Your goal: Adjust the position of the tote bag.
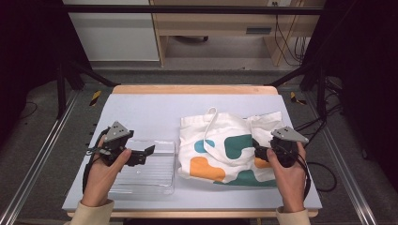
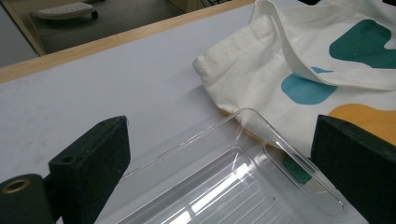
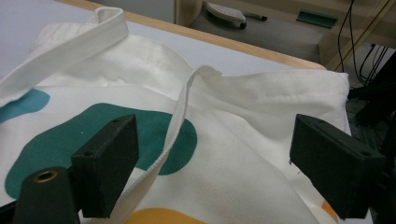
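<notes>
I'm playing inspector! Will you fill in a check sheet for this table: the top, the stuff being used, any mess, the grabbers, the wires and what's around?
Surface: pale table top with a wooden edge, bare at the back.
Job's things: clear plastic tray lying flat at the front left; cream tote bag with teal and orange blobs lying flat beside it, its corner touching the tray's rim.
Clutter: nothing seen.
Grippers: left hand-held gripper open above the tray; right hand-held gripper open above the bag, a bag strap lying between its jaws.
Cables: black leads trail from each gripper; more on the floor at right.
Surroundings: black frame poles, wooden furniture behind.
</notes>
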The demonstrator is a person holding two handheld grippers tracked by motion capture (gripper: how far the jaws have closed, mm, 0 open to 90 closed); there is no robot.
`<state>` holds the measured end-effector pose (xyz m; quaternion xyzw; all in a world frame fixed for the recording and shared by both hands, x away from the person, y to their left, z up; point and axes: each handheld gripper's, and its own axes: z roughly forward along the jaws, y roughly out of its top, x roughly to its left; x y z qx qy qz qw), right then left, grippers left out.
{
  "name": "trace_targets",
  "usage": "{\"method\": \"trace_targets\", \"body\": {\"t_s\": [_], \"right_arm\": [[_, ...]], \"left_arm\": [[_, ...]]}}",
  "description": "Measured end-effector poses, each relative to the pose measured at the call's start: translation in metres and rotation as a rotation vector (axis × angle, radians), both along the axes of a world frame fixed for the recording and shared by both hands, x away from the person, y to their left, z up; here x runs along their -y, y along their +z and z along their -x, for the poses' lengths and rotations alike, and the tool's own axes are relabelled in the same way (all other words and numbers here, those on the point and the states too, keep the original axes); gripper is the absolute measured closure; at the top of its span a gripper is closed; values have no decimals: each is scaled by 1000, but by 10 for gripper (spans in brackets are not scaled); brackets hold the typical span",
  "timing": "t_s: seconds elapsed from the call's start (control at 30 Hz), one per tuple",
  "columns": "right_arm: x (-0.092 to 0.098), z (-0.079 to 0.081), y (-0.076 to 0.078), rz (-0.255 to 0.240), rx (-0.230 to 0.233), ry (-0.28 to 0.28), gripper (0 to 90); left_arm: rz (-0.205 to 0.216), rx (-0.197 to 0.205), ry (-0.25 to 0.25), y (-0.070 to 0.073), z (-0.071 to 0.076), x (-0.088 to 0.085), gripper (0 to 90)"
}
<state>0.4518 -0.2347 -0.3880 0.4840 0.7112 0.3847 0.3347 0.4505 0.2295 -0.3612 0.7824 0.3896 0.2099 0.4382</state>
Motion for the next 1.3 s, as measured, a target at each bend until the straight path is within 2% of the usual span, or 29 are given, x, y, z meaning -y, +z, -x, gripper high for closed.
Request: {"method": "trace_targets", "body": {"t_s": [0.17, 0.2, 0.23, 0.43, 0.47, 0.5, 0.57, 0.6, 0.7, 0.73, 0.77, 0.8, 0.83, 0.87, 0.97, 1.03, 1.07, 1.13, 1.17, 1.23, 1.3], "right_arm": [[3, -1, -1, 10, -38, 4, 130], [3, -2, -1, 25, -71, 16, 112], [4, -3, 0, 26, -77, 24, 102], [13, -9, 7, 30, -92, 0, 94], [19, -13, 15, 37, -85, 3, 115], [19, -13, 15, 37, -85, 3, 115], [30, -24, 22, 88, -89, -6, 153], [40, -35, 25, 91, -113, -15, 156], [56, -52, 26, 124, -161, 0, 134], [56, -52, 26, 124, -161, 0, 134], [59, -58, 24, 154, -176, 2, 133], [65, -66, 22, 152, -178, 14, 128], [65, -66, 22, 152, -178, 14, 128], [68, -74, 20, 119, -188, 35, 113], [72, -90, 12, 88, -232, 48, 95], [75, -101, 6, 55, -248, 63, 93], [75, -106, 3, 45, -260, 68, 93], [75, -117, -5, 41, -294, 72, 102], [75, -117, -5, 41, -294, 72, 102], [73, -128, -15, 9, -349, 80, 153], [72, -129, -18, -10, -362, 102, 261]], "left_arm": [[3, 2, -2, 2, 0, 1, 51], [0, 3, -8, 3, -1, 2, 51], [-8, 2, -15, 3, -1, 4, 51], [-14, 2, -42, 4, 0, 9, 52], [-2, 2, -55, 4, 1, 13, 56], [-2, 2, -55, 4, 1, 13, 57], [19, 5, -61, 4, 1, 17, 60], [20, 9, -89, 5, 1, 22, 63], [11, 7, -105, 3, 5, 25, 63], [11, 7, -105, 3, 5, 25, 63], [7, -1, -115, 1, 6, 26, 63], [-4, -11, -129, 0, 6, 26, 63], [-4, -11, -129, 0, 6, 26, 63], [6, -11, -134, 0, 4, 26, 63], [9, -12, -153, 1, 3, 26, 63], [3, -15, -161, 1, 2, 26, 64], [-14, -22, -173, 0, 2, 26, 64], [-18, -28, -178, -2, 3, 26, 64], [-18, -28, -178, -2, 3, 26, 64], [-13, -38, -179, -4, 3, 25, 64], [-20, -48, -188, -7, 3, 27, 64]]}}
